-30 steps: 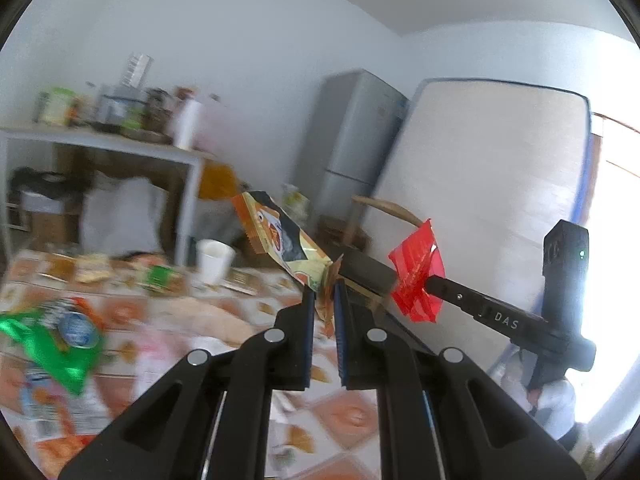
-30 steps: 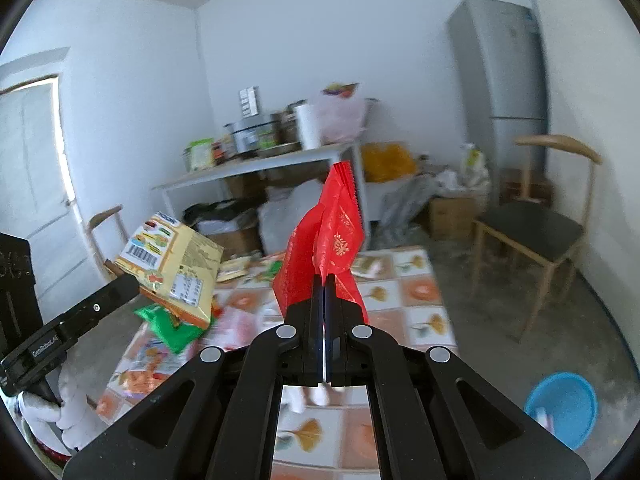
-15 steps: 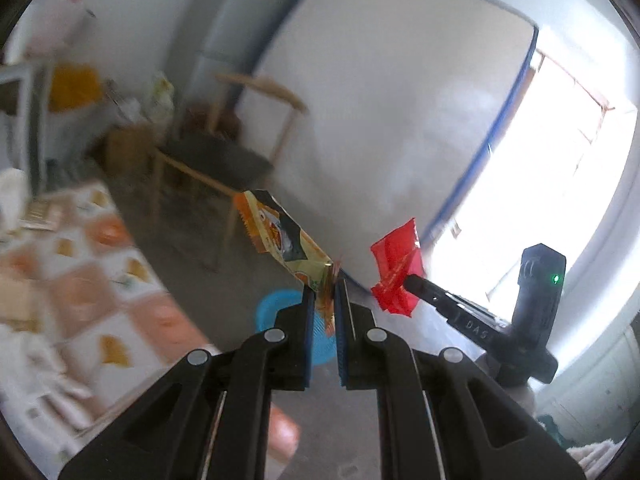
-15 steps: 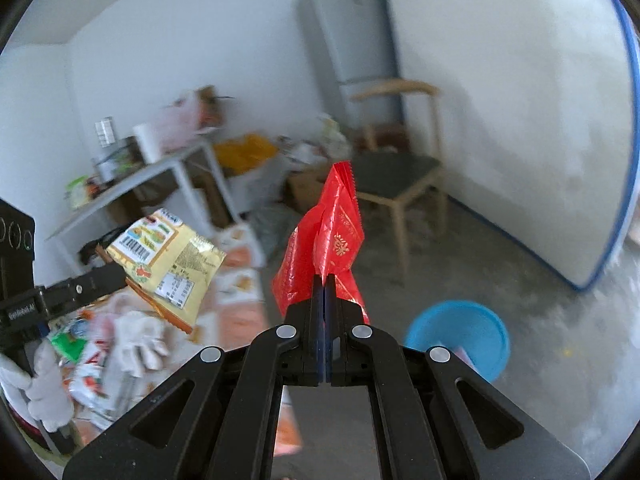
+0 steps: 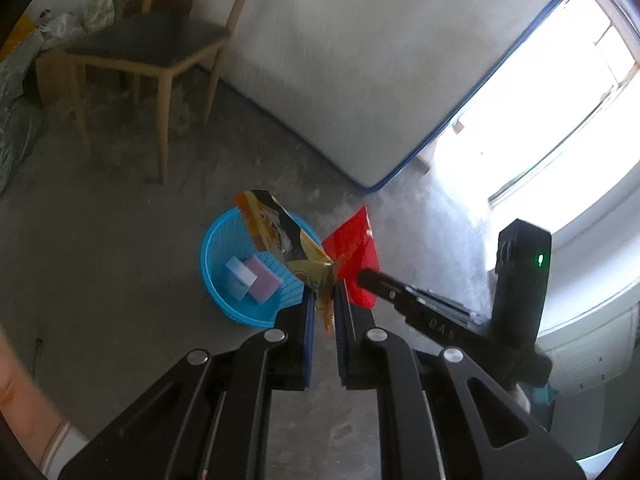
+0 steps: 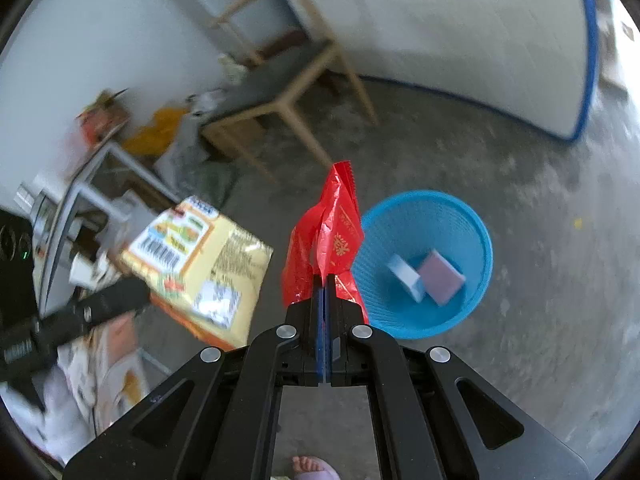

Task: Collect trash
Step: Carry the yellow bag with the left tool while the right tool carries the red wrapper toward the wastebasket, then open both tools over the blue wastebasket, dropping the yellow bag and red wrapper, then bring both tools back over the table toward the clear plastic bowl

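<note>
Red wrapper (image 6: 332,240) pinched in right tool (image 6: 323,280), yellow packet (image 5: 292,248) in left tool (image 5: 322,300), above blue basket (image 6: 476,236).

I see a wooden chair with dark seat (image 5: 148,46) far ahead-left of my tool, white blue-edged mattress (image 5: 360,60) leaning beyond.

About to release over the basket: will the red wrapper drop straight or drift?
Likely drifts: the red wrapper looks thin and crumpled, standing floppy above the right tool. Probably very light, so it may flutter past the blue basket rim.
</note>
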{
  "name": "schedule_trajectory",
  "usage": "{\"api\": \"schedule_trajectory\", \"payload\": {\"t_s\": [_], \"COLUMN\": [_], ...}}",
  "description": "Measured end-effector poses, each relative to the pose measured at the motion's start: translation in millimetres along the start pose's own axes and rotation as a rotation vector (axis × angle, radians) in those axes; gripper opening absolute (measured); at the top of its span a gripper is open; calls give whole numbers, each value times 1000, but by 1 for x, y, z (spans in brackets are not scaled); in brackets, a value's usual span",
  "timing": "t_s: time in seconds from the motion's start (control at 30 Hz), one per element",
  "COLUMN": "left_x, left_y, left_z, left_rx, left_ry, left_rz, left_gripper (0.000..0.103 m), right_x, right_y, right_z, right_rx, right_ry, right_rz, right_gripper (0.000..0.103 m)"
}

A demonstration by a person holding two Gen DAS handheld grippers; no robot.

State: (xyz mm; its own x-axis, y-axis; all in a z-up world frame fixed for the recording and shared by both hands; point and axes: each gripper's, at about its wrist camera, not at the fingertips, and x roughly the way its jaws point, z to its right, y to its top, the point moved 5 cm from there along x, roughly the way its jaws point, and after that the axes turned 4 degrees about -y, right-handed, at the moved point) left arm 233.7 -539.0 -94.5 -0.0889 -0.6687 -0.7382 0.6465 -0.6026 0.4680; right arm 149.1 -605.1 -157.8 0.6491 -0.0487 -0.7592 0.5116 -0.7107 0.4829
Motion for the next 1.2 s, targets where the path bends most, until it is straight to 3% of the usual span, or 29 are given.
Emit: {"api": "schedule_trajectory", "payload": {"t_s": [0.1,0.13,0.17,0.23,0.33,0.4,0.57,0.83,1.03,1.2], "left_x": [36,49,62,77,85,84,73,6,-93,-186], "left_y": [12,16,21,19,12,7,-1,-2,-22,-56], "left_z": [-11,-17,-21,-26,-38,-42,-44,-19,12,19], "left_rx": [-13,-22,-32,-52,-89,-111,-98,-55,12,37], "left_ry": [16,28,32,55,58,30,39,33,47,128], "left_rz": [-28,-26,-30,-35,-31,-34,-12,89,253,410], "left_gripper": [10,11,21,39,44,45,45,46,51,58], "right_x": [32,38,49,69,88,89,80,55,0,-52], "right_y": [12,16,18,17,5,-5,-10,-10,-16,-22], "right_z": [21,31,41,60,82,90,91,72,28,-24], "right_rx": [65,82,106,160,203,229,228,151,13,-124], "right_ry": [-21,-38,-58,-80,-139,-131,-121,-94,-50,0], "right_rz": [-34,-34,-42,-70,-109,-114,-106,-44,36,94], "right_gripper": [4,12,34,54,54,54,54,54,57,64]}}
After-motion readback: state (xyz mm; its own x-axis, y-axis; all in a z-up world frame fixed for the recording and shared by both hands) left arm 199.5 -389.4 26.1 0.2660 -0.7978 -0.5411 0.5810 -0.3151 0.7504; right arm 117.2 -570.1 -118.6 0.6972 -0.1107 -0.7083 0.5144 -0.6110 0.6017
